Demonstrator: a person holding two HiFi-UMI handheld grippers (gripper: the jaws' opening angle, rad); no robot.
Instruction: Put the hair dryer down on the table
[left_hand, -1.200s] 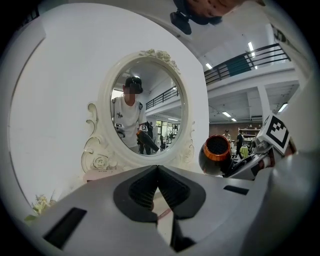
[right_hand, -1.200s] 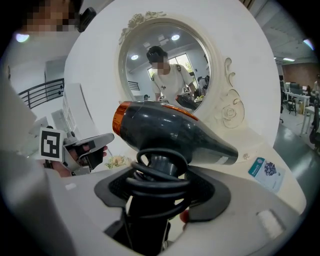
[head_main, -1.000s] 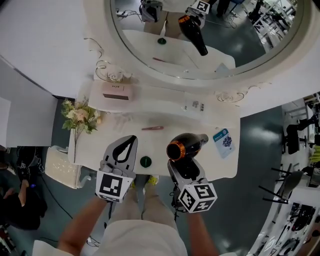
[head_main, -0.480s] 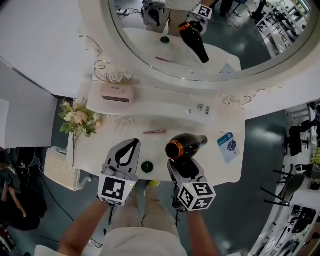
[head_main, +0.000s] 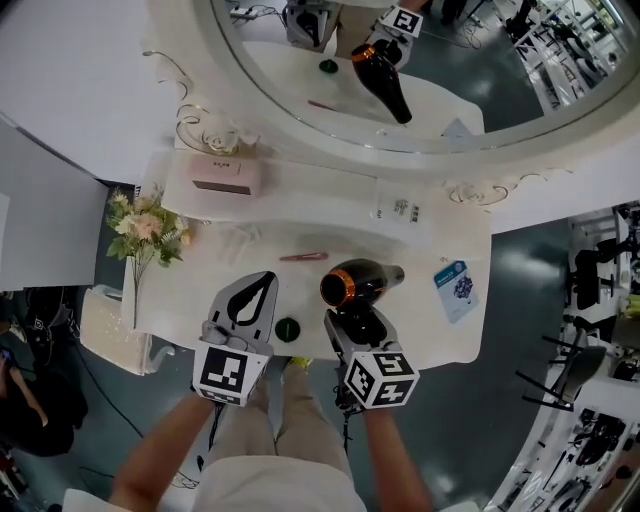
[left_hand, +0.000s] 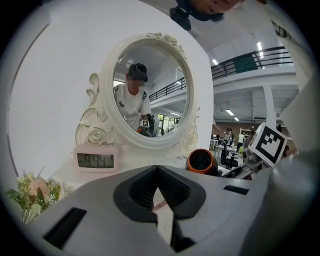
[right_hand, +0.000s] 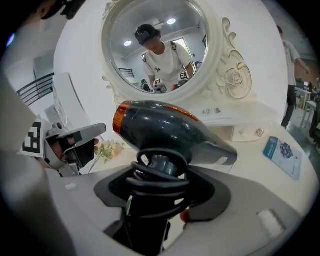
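A black hair dryer (head_main: 357, 283) with an orange ring at its back end hangs over the white dressing table (head_main: 425, 330). My right gripper (head_main: 354, 318) is shut on its handle, which has the cord wound round it. In the right gripper view the dryer (right_hand: 167, 127) fills the middle, with its nozzle pointing right, above my right gripper (right_hand: 159, 187). Whether it touches the tabletop I cannot tell. To its left, my left gripper (head_main: 263, 284) is over the table's front edge, shut and holding nothing. In the left gripper view, that gripper (left_hand: 157, 171) has its jaw tips together.
A small green round object (head_main: 288, 328) sits between the grippers, with a pink clip (head_main: 303, 257) behind it. A pink clock (head_main: 217, 186), flowers (head_main: 140, 225), a white card (head_main: 400, 210) and a blue card (head_main: 452, 283) are also on the table. The oval mirror (head_main: 430, 90) stands behind.
Both grippers have come lower toward the tabletop. The hair dryer has gone down with the right gripper and shifted slightly left. The grip is the same.
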